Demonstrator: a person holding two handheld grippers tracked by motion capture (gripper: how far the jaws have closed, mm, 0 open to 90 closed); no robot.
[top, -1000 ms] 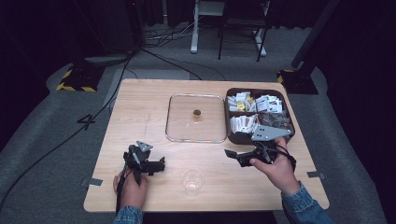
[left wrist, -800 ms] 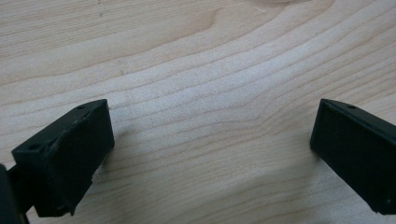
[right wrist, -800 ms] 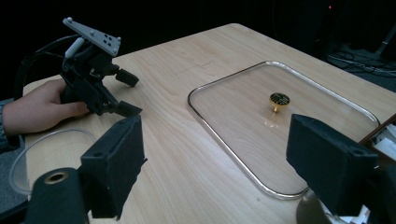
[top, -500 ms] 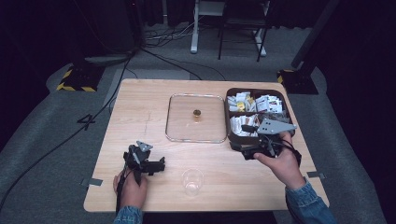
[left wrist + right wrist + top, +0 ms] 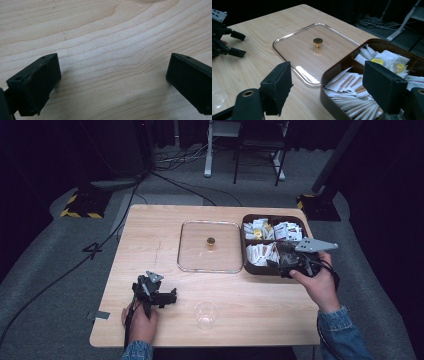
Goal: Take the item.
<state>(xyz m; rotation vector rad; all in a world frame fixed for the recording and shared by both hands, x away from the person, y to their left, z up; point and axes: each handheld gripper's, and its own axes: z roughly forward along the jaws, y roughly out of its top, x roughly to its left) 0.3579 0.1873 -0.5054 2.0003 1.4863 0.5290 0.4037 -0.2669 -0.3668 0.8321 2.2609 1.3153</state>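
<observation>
A brown compartment box [image 5: 301,221] full of paper sachets [image 5: 259,252] stands at the table's right. Its flat glass lid [image 5: 192,250] with a gold knob [image 5: 211,241] lies beside it on the left. My right gripper [image 5: 276,267] hovers open over the box's front edge. In the right gripper view its jaws [image 5: 328,75] stand wide apart over the box rim [image 5: 332,70], the sachets [image 5: 347,86] and the lid's corner [image 5: 297,47]. My left gripper [image 5: 173,298] rests open on the wood at front left, with bare wood between its jaws [image 5: 113,62].
A clear plastic cup [image 5: 206,314] stands near the table's front edge, between the two hands. The left gripper [image 5: 239,44] is at the far left of the right gripper view. Cables and stands lie on the floor beyond the table.
My right gripper has moved away from the table's front, up and back to the box's front edge. The left gripper has stayed put.
</observation>
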